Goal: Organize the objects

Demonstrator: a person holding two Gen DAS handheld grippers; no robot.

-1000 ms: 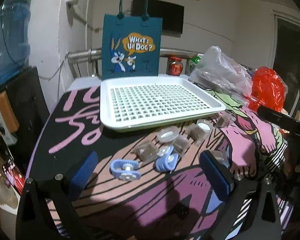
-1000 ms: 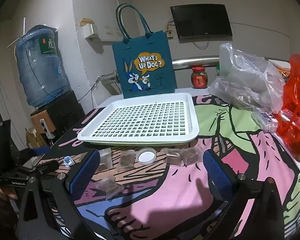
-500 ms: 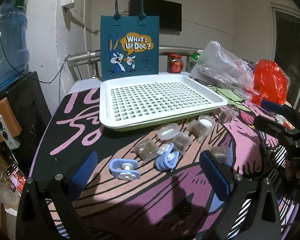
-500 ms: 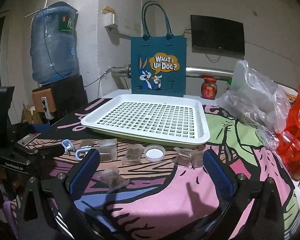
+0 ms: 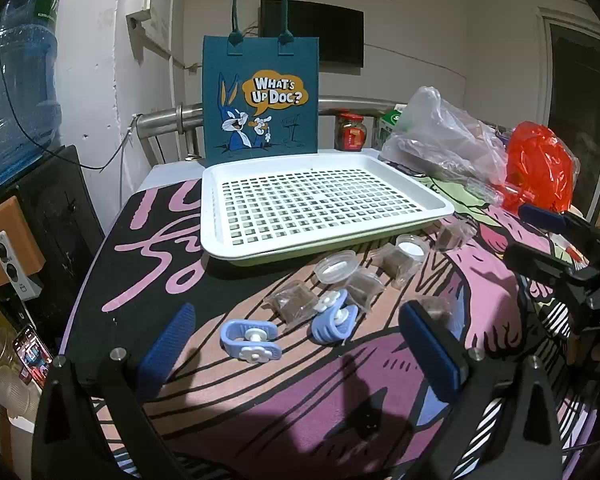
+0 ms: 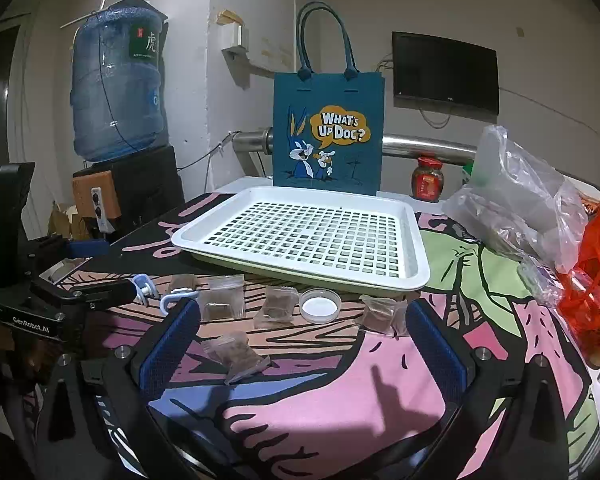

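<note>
Between the spread blue pads of the left gripper lie two periwinkle-blue plastic sealing clips with white flower-shaped knobs, resting on the cartoon-printed tablecloth just short of the fingertips; the nearer clip lies flat, the farther one leans against a small clear packet of brown granules. Further packets and two shallow round translucent lids form a loose row along the near edge of the white perforated plastic tray, which holds nothing. Both grippers stand wide and carry nothing; the right gripper frames one crumpled packet lying apart from the row. Judged from this layout, the step in hand is a first pick, with the tray the probable destination. A sound approach would lower the left gripper squarely over the flat clip, pads on its long sides, since a grip across the knob could slip. The leaning clip is better left until the packet beneath is free. Packets are soft and slick, so a pinch at the bulk rather than the edge seems safer. Behind the tray stands a teal felt tote bag with a cartoon rabbit; clear and red plastic bags sit at the right.
</note>
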